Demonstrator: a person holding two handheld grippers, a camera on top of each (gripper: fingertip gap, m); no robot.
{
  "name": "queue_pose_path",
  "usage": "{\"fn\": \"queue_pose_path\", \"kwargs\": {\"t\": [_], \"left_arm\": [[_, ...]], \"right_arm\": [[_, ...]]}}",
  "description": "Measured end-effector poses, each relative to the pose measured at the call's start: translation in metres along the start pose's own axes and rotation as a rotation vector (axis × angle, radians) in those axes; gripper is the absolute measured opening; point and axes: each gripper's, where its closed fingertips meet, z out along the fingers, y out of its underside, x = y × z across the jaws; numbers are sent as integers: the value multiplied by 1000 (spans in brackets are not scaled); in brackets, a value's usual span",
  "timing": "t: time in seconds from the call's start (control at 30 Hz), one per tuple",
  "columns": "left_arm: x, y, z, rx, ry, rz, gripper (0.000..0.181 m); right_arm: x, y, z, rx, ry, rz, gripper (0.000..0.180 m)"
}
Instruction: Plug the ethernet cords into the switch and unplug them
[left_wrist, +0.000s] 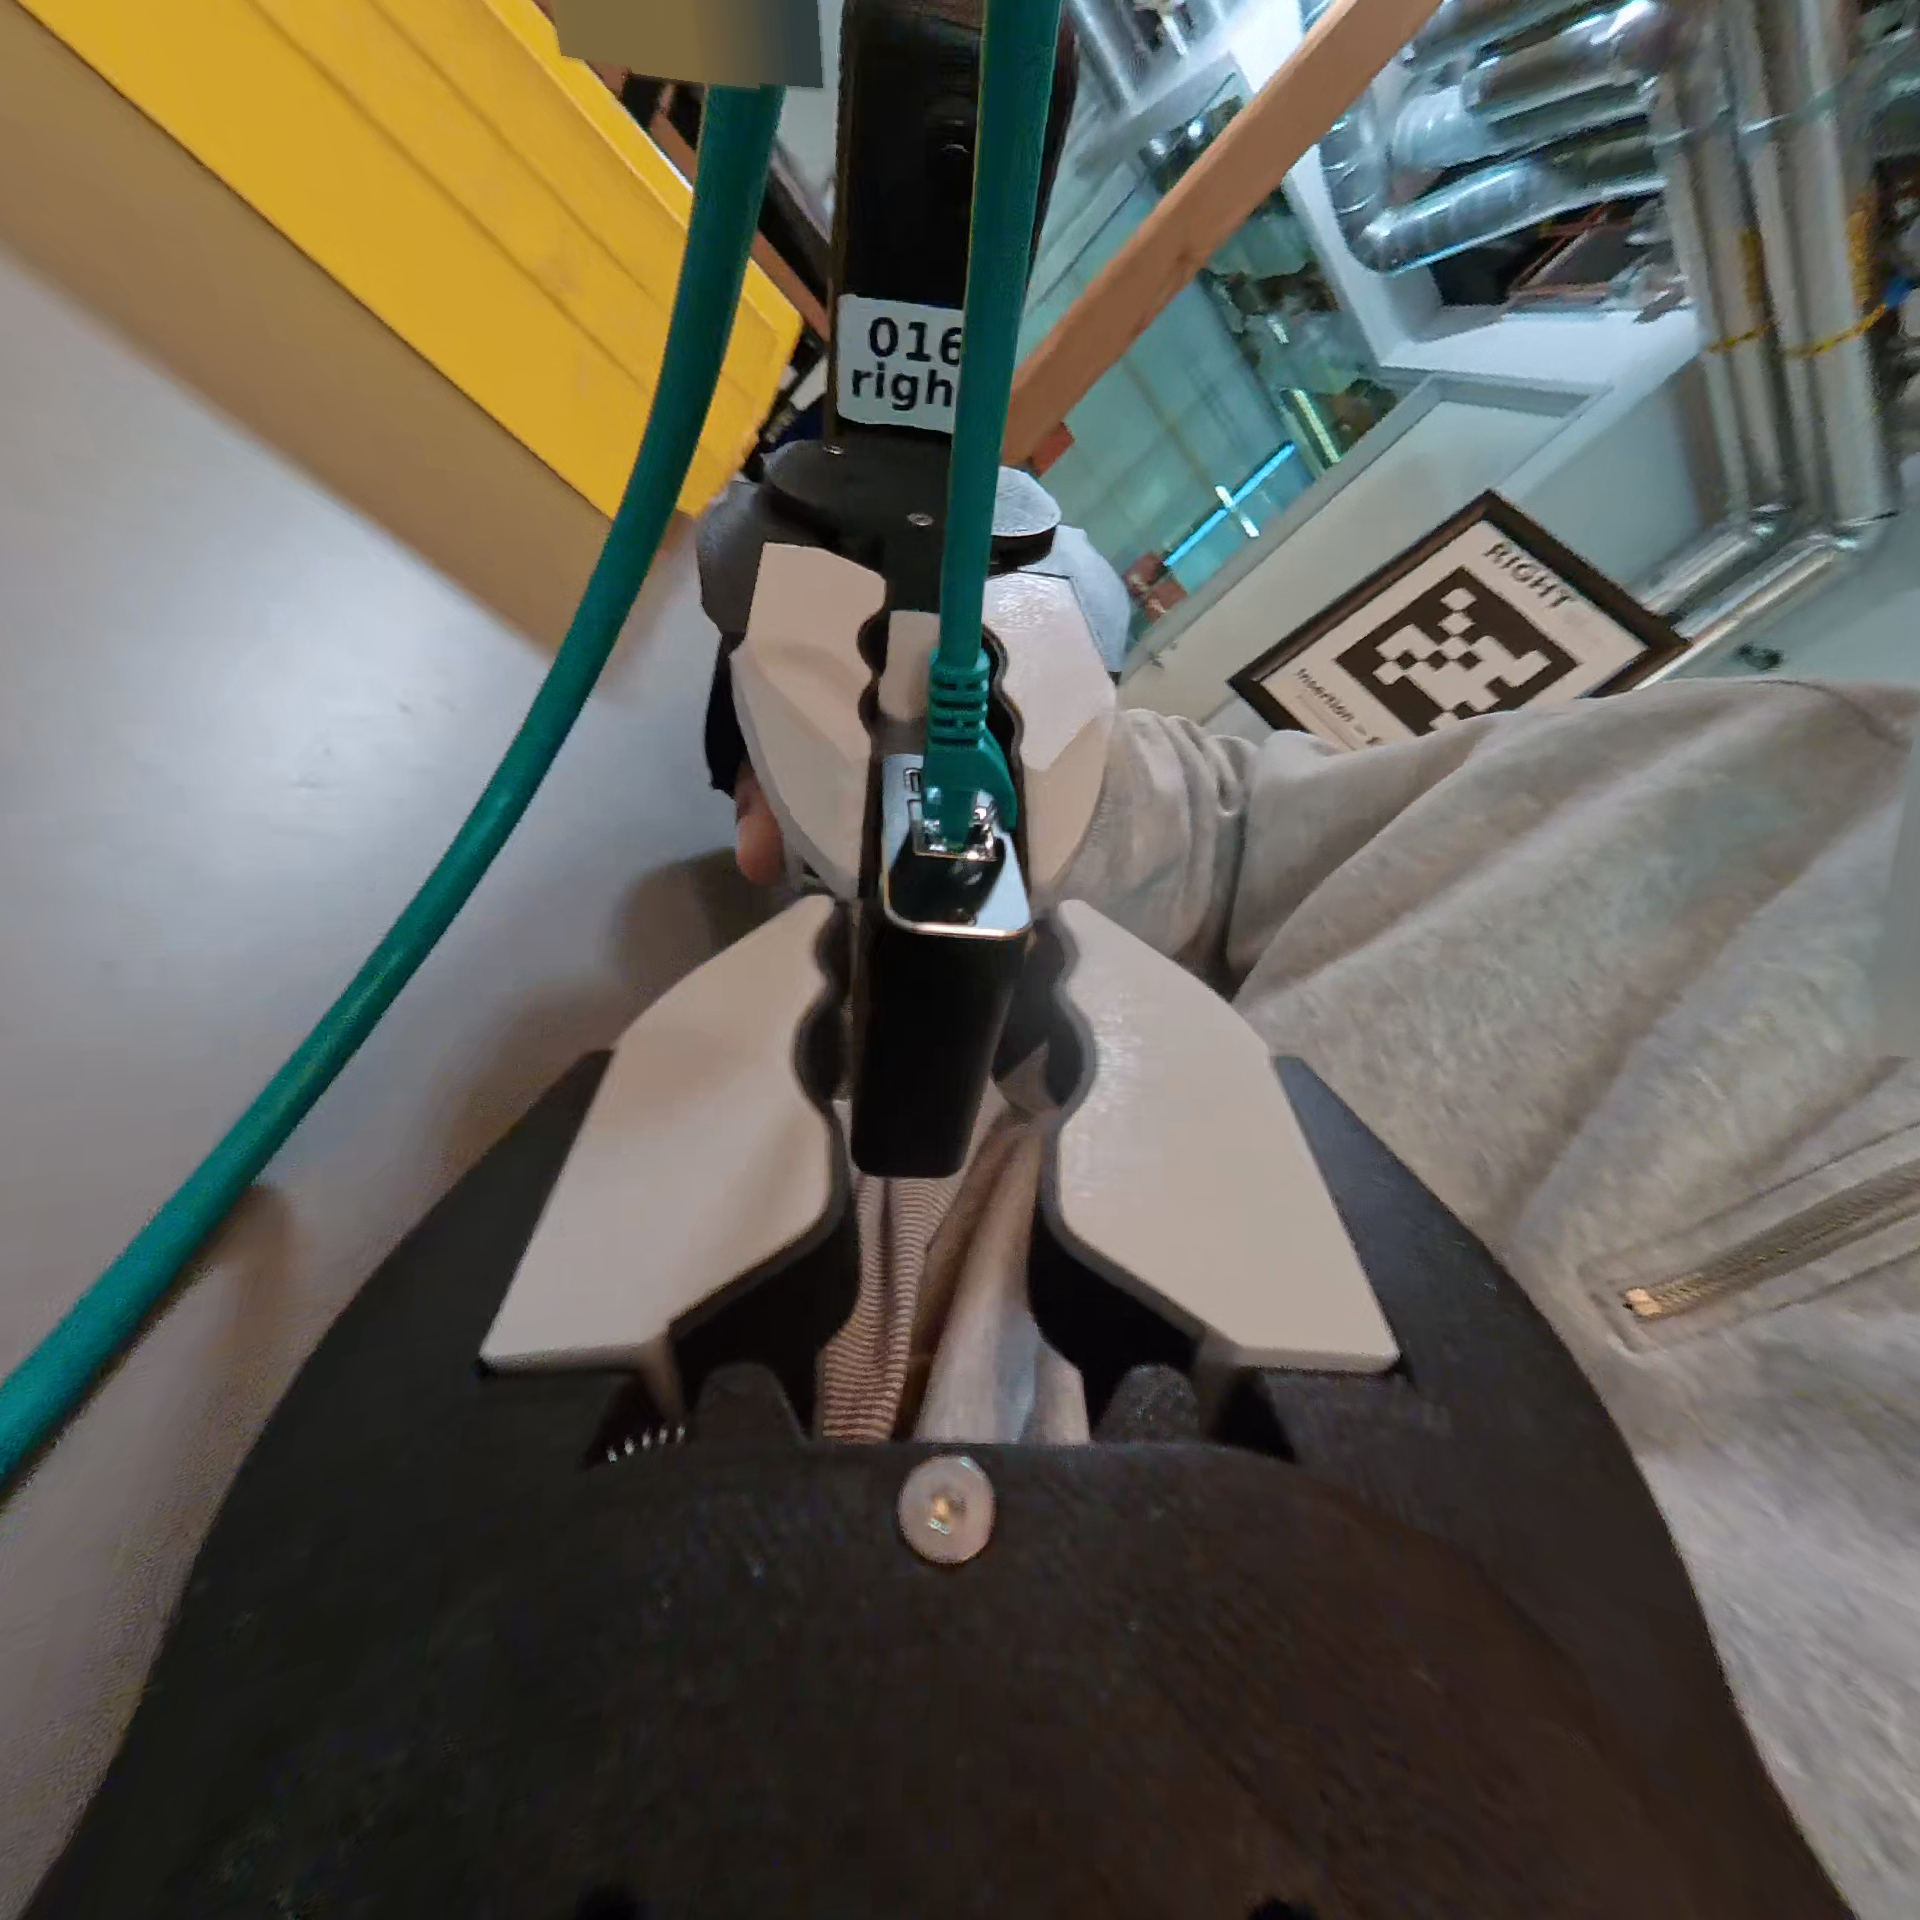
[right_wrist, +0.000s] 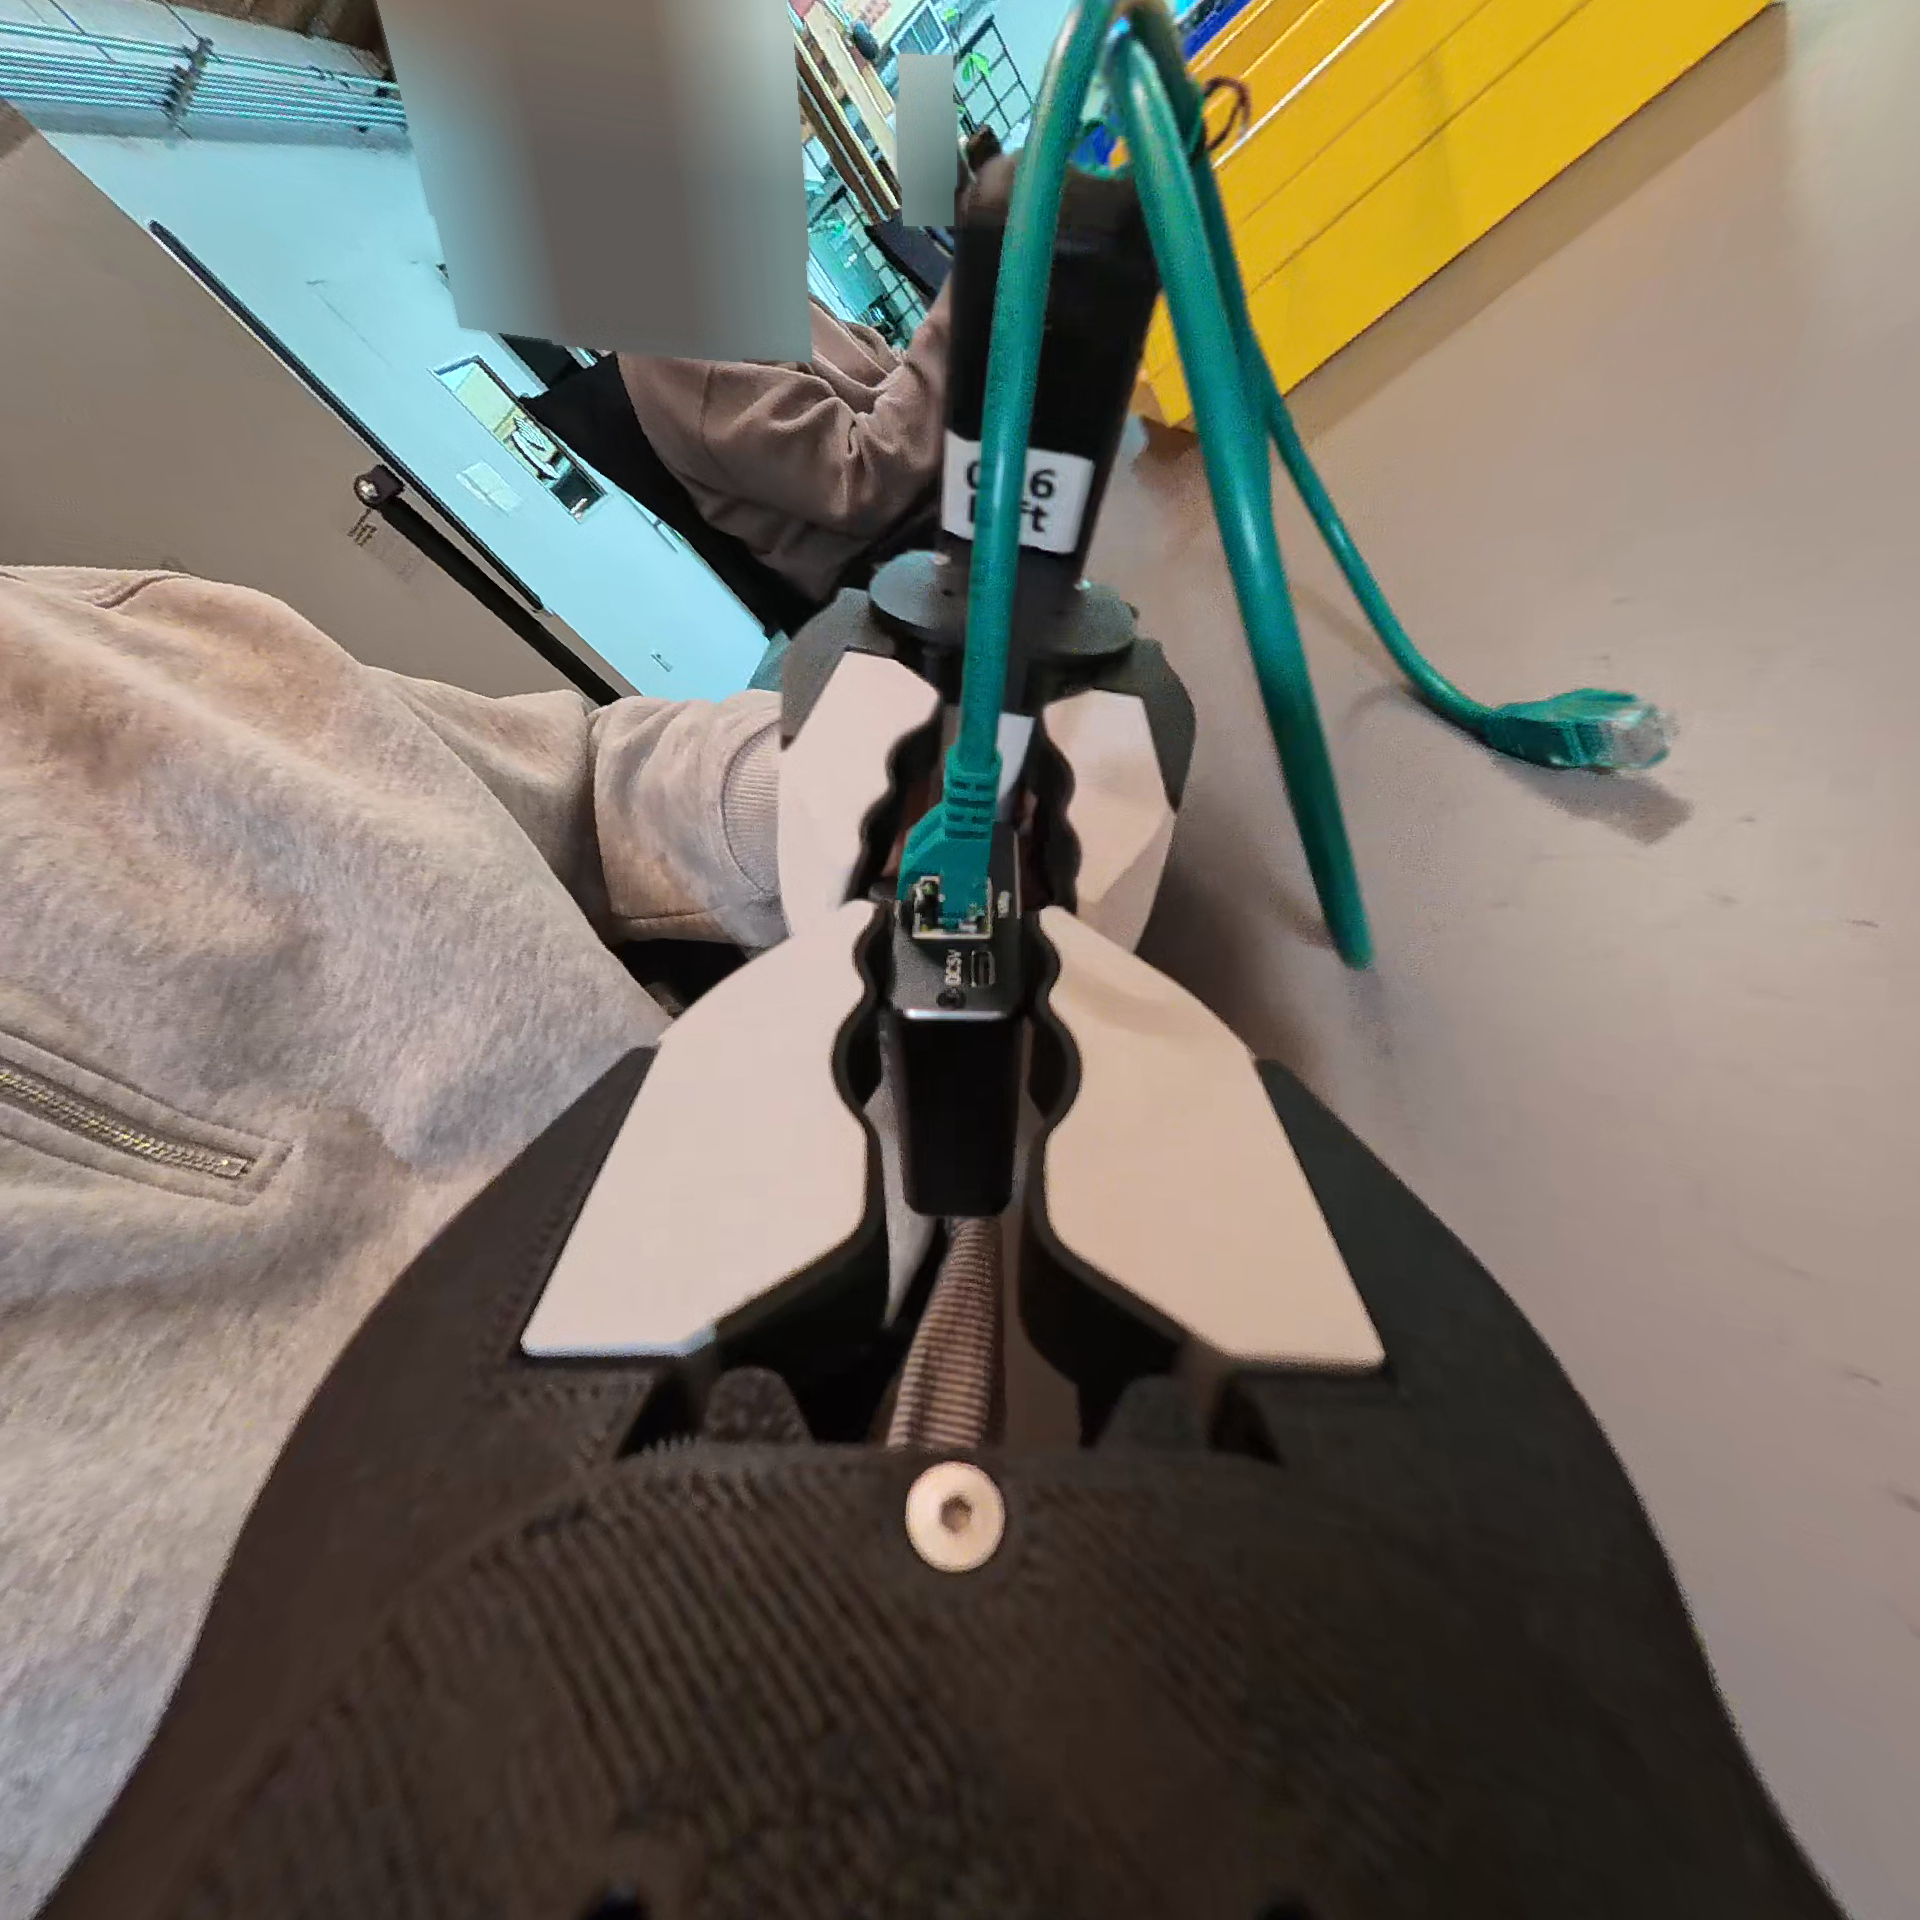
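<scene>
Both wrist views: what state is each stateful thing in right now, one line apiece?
switch: lifted off the table, clamped from both ends.
plugged ethernet cord: connector seated in a switch port.
loose ethernet cord: unplugged, connector lying on the table.
left tongs: shut on the switch.
right tongs: shut on the switch.

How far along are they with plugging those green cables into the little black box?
One green plug already sits in a port of the switch. Right now both grippers, left and right, clamp the switch from opposite ends, held above the table. Still to do: a second plug lies loose on the table, unplugged, and whatever gets plugged in must come out again.
</scene>
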Motion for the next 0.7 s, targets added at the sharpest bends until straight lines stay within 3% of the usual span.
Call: {"fn": "queue_pose_path", "kwargs": {"t": [0.2, 0.33, 0.47, 0.7], "left_arm": [[-6, -9, -7, 53, -29, -48, 25], [-9, -37, -28, 320, 49, -219, 25], [-18, -53, -47, 526, 128, -391, 25], [-16, -52, -35, 556, 148, -438, 24]], "right_arm": [[9, -11, -1, 90, 113, -90, 25], [19, -29, -10, 167, 319, -335, 53], [18, -31, -6, 120, 482, -590, 69], [29, -21, 24, -36, 731, -817, 89]]}}
